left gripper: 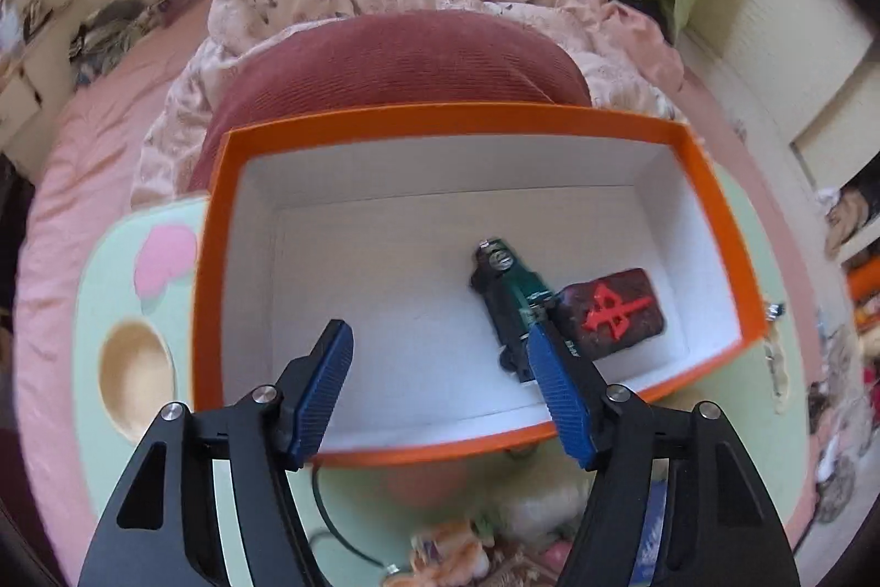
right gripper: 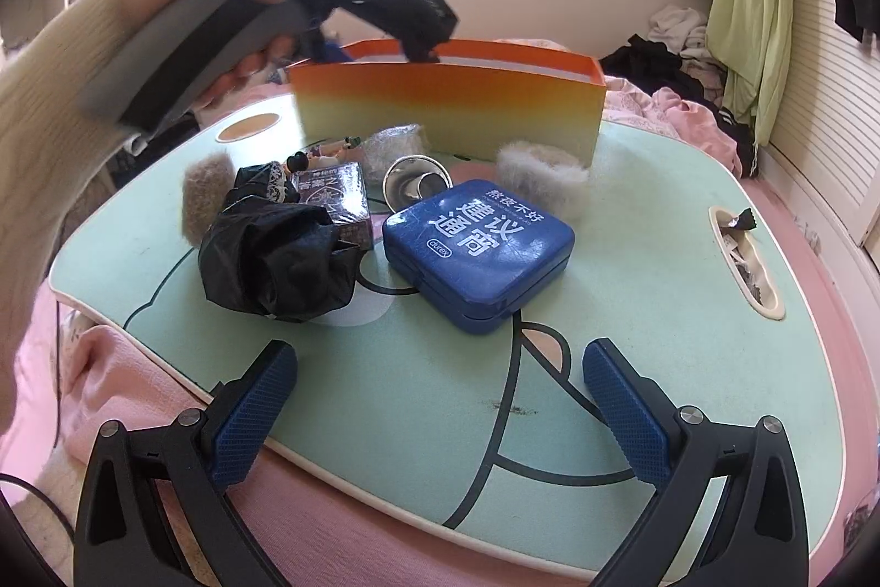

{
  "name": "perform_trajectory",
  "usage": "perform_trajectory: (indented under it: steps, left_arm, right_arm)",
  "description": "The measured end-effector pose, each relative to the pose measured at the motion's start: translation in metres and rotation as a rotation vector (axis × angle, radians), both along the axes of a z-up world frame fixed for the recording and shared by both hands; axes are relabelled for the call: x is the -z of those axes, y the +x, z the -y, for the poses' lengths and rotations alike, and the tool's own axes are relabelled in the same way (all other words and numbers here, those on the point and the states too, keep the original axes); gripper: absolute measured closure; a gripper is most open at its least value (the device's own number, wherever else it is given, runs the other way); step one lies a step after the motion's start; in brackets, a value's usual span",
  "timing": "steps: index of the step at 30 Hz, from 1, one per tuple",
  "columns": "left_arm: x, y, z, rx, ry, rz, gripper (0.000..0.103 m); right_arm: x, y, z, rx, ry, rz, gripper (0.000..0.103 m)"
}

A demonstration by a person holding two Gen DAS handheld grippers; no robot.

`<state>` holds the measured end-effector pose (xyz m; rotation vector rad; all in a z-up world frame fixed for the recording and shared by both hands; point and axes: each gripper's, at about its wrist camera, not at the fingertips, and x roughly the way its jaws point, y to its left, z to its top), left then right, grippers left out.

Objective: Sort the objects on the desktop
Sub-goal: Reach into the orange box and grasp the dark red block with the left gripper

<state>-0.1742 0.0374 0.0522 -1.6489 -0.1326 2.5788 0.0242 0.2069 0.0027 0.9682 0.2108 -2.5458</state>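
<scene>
1. The left gripper (left gripper: pixel 440 389) is hovering over the open orange box (left gripper: pixel 484 119), its jaws standing apart and holding nothing.
2. Two things are lying inside the box, toward its right side: one green toy car (left gripper: pixel 509 301) and one dark tile (left gripper: pixel 608 312) marked with a red character. The car's long axis is running from the far middle of the box back toward the right fingertip, which is overlapping its near end in the left wrist view; whether they are touching I cannot tell.
3. The right gripper (right gripper: pixel 440 411) is waiting low at the near edge of the green lap table (right gripper: pixel 660 312), jaws wide apart and empty.
4. Straight ahead of those jaws — nearer to them than to the left gripper — one blue tin (right gripper: pixel 478 251) is lying flat, turned corner-on, so its sides are running diagonally to the jaw line.
5. Left of the tin, one crumpled black bag (right gripper: pixel 275 257) is sitting against one small purple carton (right gripper: pixel 335 196).
6. Behind them are three fuzzy bundles — one tan (right gripper: pixel 203 196), one grey (right gripper: pixel 396 147), one white (right gripper: pixel 539 174) — plus one metal cup (right gripper: pixel 412 182) and one small figurine (right gripper: pixel 324 152).
7. The next pick looks to be the tin; the right jaws would likely need to turn to meet its flat sides.
</scene>
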Motion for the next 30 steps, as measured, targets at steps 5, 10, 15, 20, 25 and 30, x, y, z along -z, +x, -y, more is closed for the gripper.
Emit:
perform_trajectory:
  steps: [5,10,15,20,25,30]
  left_arm:
    - [-0.011,0.005,0.0,0.008,0.022,-0.023,0.036]
    - [-0.035,-0.004,-0.024,0.03,0.174,-0.013,0.036]
    - [-0.002,-0.03,-0.069,0.052,0.031,0.175,0.037]
    - [0.006,-0.033,-0.074,0.038,0.013,0.128,0.049]
    - [0.006,-0.031,-0.07,0.033,0.019,0.101,0.049]
    - [0.007,-0.027,-0.069,0.037,0.026,0.077,0.051]
  right_arm:
    - [-0.001,0.0,0.003,0.001,0.004,-0.001,0.0]
    - [-0.001,0.0,0.004,0.0,0.002,-0.001,0.0]
    - [-0.001,0.0,0.004,-0.001,0.001,-0.001,0.0]
    - [0.0,-0.001,0.002,0.0,-0.003,0.0,0.0]
    - [0.0,-0.002,0.002,-0.002,-0.004,0.001,0.0]
    - [-0.001,0.0,0.002,-0.003,-0.005,0.001,0.0]
